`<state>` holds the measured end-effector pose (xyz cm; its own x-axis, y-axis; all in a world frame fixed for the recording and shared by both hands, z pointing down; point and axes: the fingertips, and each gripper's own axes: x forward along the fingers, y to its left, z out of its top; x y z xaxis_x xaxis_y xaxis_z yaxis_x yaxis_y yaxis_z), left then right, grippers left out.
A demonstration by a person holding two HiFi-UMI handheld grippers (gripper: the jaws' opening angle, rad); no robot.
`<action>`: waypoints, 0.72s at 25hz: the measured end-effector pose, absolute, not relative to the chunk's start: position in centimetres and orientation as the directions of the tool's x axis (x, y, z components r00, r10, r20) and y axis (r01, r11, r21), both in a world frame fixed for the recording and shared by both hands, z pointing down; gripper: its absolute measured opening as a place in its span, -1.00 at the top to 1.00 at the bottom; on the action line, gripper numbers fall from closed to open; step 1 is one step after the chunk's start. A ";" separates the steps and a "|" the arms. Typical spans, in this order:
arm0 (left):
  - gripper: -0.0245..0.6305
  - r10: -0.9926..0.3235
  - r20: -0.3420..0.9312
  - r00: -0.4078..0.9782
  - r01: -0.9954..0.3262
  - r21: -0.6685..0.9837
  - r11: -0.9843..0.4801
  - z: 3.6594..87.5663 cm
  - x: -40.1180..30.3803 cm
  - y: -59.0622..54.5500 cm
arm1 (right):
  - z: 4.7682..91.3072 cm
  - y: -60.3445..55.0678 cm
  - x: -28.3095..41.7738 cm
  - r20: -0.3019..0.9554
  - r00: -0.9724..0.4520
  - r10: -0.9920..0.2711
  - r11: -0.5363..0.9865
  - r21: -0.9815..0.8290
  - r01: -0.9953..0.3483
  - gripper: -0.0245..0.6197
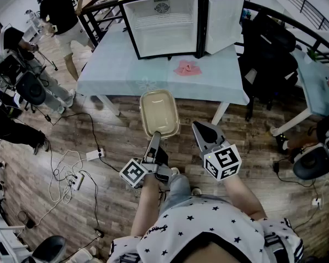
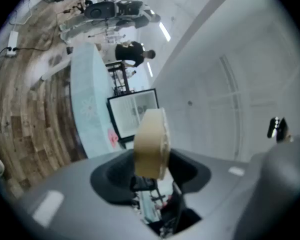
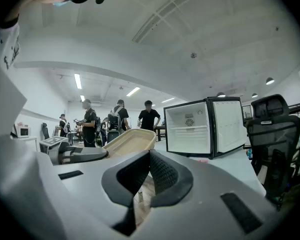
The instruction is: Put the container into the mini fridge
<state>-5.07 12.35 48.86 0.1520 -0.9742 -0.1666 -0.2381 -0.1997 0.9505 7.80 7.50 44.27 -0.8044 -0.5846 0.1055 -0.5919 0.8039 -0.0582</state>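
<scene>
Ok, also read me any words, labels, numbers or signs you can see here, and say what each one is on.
Nothing here can be read as text.
Label on the back wall of the mini fridge: too small and blurred to read.
Left marker cube and right marker cube: black-and-white square patterns, not words.
Dark print on the white sleeve, right gripper view: too blurred to read.

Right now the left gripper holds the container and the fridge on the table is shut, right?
No: the fridge stands open, as the head view shows. The left gripper does hold the container, and the fridge is on the table.
</scene>
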 end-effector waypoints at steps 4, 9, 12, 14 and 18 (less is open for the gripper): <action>0.28 -0.976 -0.164 0.147 -0.228 0.954 -0.195 49.2 -3.2 14.9 | 44.7 9.6 9.8 0.117 -0.800 -0.589 0.800 -0.059 -0.597 0.86; 0.28 -0.975 -0.161 0.155 -0.230 0.953 -0.194 49.4 -2.1 15.9 | 44.8 10.5 10.8 0.115 -0.799 -0.590 0.799 -0.058 -0.598 0.86; 0.28 -0.973 -0.157 0.167 -0.243 0.950 -0.195 49.2 -1.8 15.5 | 44.7 10.3 10.8 0.115 -0.799 -0.590 0.800 -0.056 -0.598 0.86; 0.28 -0.973 -0.153 0.170 -0.247 0.950 -0.193 49.2 -1.9 15.2 | 44.6 10.2 10.7 0.115 -0.800 -0.589 0.800 -0.056 -0.597 0.86; 0.28 -0.973 -0.153 0.171 -0.232 0.954 -0.191 49.2 -2.3 14.6 | 44.7 9.6 10.1 0.122 -0.806 -0.580 0.806 -0.063 -0.589 0.86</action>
<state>-2.34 14.58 49.22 0.1712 -0.9733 -0.1528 -0.2323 -0.1906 0.9538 10.08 9.64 44.67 -0.8056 -0.5798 0.1215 -0.5892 0.8055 -0.0631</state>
